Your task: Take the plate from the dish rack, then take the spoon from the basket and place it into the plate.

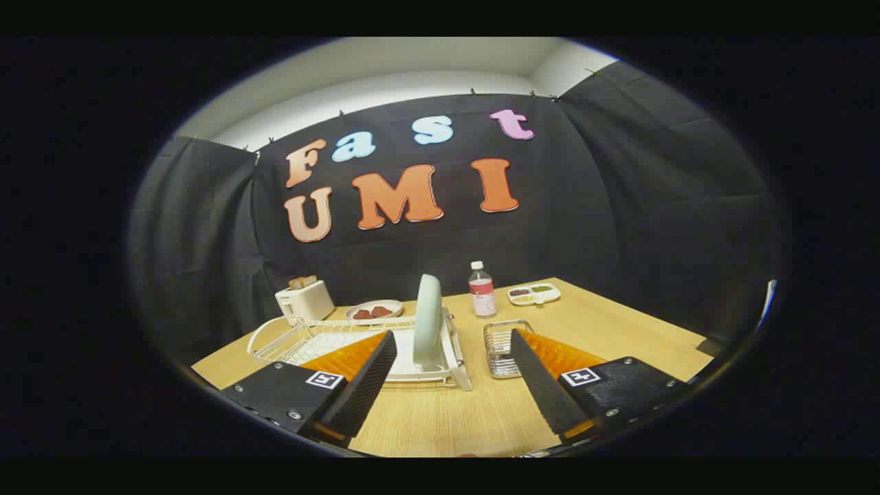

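Plate (pixel 428 320) is seen as pale mint green, dish rack (pixel 295 340) as white wire over a white tray, basket (pixel 500 350) as bare silver metal mesh, table (pixel 619 326) as light wood grain. Gripper (pixel 454 375) fingers (pixel 364 385) are finished in ribbed black with orange sides, each body marked with a black-and-white square tag. Toaster (pixel 304 300) is cream, bottle (pixel 482 290) clear with white cap and pinkish label, small plate (pixel 375 310) white with reddish-brown pieces, divided tray (pixel 534 294) white with dark red, yellow, green fillings.

Black claw (pixel 450 375) with ribbed inner pads, orange finger backs, square fiducial tags and silver screws
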### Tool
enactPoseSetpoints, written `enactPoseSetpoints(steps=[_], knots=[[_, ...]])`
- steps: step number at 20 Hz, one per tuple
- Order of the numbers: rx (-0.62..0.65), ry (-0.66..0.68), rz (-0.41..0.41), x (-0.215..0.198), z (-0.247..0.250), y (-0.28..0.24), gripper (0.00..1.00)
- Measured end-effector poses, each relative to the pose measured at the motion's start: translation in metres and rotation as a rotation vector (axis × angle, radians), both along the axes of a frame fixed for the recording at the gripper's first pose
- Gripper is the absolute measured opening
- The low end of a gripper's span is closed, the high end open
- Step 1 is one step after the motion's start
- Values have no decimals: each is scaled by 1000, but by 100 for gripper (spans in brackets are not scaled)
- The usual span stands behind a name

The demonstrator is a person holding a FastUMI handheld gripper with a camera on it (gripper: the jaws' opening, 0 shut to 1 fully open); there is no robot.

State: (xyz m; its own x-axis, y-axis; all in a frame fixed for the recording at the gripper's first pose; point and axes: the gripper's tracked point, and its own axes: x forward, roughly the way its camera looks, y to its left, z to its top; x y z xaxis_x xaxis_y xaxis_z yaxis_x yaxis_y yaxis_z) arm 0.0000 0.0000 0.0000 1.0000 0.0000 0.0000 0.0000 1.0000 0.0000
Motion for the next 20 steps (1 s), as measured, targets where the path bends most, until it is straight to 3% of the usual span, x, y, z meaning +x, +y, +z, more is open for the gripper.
enactPoseSetpoints(steps=[5,20], knots=[[-81,3,9,-6,-5,11,99],[-67,35,-30,-8,-11,-2,99]])
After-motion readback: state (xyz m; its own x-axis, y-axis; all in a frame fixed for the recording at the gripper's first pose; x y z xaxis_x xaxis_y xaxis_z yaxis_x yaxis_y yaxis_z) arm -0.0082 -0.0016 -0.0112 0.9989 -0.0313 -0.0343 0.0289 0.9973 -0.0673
